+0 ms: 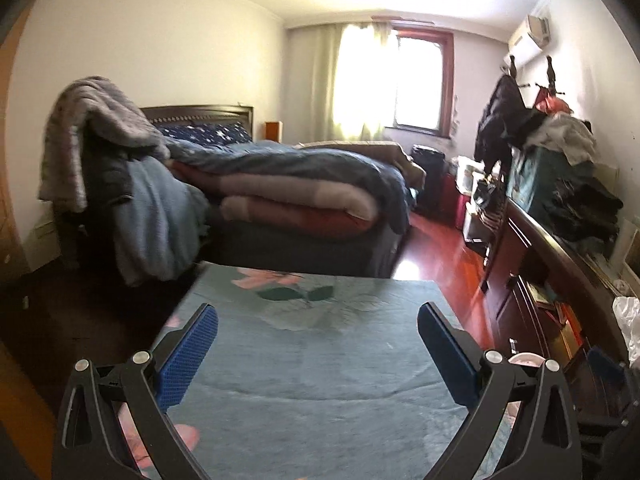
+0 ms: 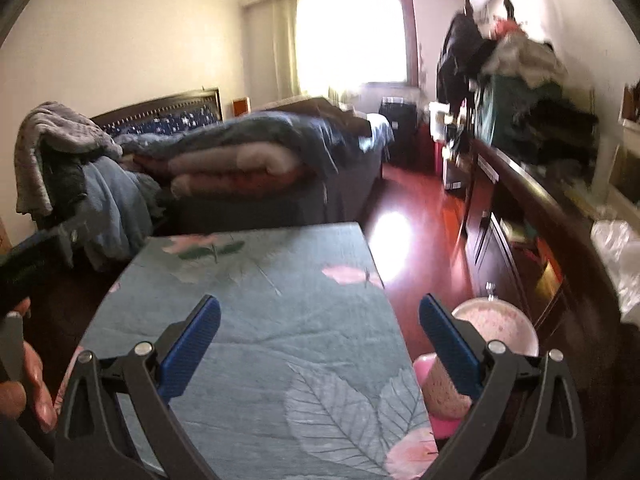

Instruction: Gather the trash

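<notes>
My left gripper [image 1: 318,316] is open and empty, held above a table covered with a teal floral cloth [image 1: 320,360]. My right gripper [image 2: 320,308] is open and empty above the same cloth [image 2: 260,300]. No loose trash shows on the cloth. A crumpled white plastic bag [image 2: 618,256] lies on the dark sideboard at the right; it also shows at the right edge of the left wrist view [image 1: 628,324]. A pink bin with a speckled lid [image 2: 496,324] stands on the floor to the right of the table.
A bed piled with folded quilts [image 1: 288,188] stands beyond the table. A chair draped with clothes [image 1: 104,152] is at the left. A long dark sideboard [image 1: 552,264] heaped with clothes runs along the right wall. Red wood floor [image 2: 412,216] lies between.
</notes>
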`<act>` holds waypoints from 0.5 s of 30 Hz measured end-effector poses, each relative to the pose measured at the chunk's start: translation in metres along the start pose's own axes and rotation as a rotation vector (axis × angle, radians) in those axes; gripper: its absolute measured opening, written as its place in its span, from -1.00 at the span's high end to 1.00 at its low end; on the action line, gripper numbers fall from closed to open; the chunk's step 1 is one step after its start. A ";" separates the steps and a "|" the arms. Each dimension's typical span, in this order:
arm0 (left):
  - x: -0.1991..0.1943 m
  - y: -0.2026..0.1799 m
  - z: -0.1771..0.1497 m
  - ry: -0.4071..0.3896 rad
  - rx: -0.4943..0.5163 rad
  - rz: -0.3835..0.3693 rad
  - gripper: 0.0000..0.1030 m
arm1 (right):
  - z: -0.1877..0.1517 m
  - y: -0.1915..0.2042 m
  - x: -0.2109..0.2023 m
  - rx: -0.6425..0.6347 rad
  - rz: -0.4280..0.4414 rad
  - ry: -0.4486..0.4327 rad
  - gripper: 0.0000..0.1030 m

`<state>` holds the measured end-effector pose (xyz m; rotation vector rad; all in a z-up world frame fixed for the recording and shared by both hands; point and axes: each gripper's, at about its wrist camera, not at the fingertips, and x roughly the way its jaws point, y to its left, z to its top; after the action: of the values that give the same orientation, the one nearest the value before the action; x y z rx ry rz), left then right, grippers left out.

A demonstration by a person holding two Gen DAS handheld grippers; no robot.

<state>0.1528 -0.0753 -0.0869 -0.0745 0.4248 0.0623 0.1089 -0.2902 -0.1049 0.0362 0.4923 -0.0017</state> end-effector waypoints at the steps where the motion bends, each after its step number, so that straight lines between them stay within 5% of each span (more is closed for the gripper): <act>1: -0.009 0.008 0.000 -0.008 -0.004 0.007 -0.93 | 0.003 0.006 -0.010 -0.009 0.001 -0.020 -0.94; 15: -0.124 0.063 0.000 -0.178 -0.038 0.025 -0.93 | 0.019 0.058 -0.115 -0.088 0.010 -0.188 -0.94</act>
<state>0.0357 -0.0181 -0.0394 -0.0999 0.2468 0.1011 0.0170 -0.2336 -0.0320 -0.0475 0.3036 0.0265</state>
